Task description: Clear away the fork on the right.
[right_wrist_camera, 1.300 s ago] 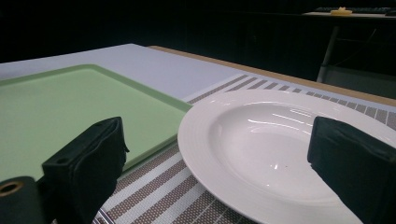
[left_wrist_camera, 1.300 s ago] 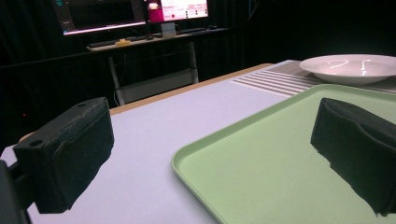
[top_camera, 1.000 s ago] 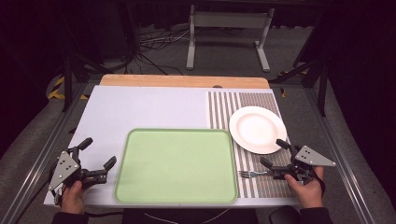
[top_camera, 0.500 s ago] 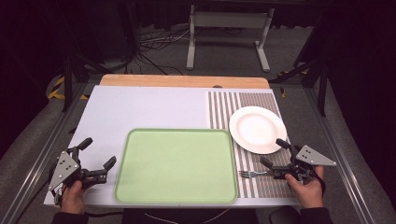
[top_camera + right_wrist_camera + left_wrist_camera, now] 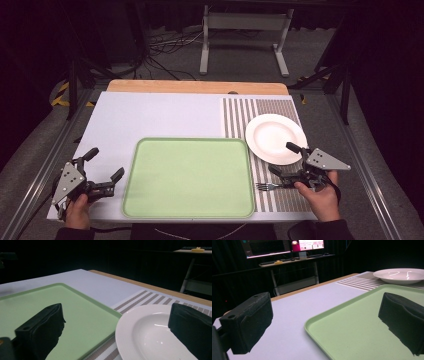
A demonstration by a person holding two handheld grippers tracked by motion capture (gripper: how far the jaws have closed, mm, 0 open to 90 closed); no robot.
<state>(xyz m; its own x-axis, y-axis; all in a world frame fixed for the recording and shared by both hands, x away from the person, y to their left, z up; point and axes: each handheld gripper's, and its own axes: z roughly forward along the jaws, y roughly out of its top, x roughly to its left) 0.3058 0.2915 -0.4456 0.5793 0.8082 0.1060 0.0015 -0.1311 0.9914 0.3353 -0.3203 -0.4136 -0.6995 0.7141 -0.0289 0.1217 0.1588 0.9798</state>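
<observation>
Grippers are counted at two, one held in each hand, both low at the near edge of the counter [image 5: 165, 112]. Neither is closed on anything: the jaws of both are seen spread wide with nothing between them.

One counter is recorded, covered by a pale sheet, with a wooden strip showing along its far edge. One green tray [image 5: 190, 177] is noted at the near centre, lying flat and bare. One striped placemat [image 5: 262, 107] is laid along the right side, just beside the tray. One white plate [image 5: 275, 137] is set on the placemat, its rim close to the tray's far right corner. One fork [image 5: 267, 186] is seen lying on the placemat near the tray's right edge, tines pointing toward the tray.

The left gripper [image 5: 102, 172] is held to the left of the tray, over the pale sheet, one jaw near the tray's left rim; in the left gripper view the tray's corner is seen between the jaws. The right gripper [image 5: 285, 159] is held over the placemat, at the near edge of the plate, with the fork just beside its nearer jaw; whether that jaw touches the fork cannot be told. In the right gripper view the plate and the tray are framed between the jaws.
</observation>
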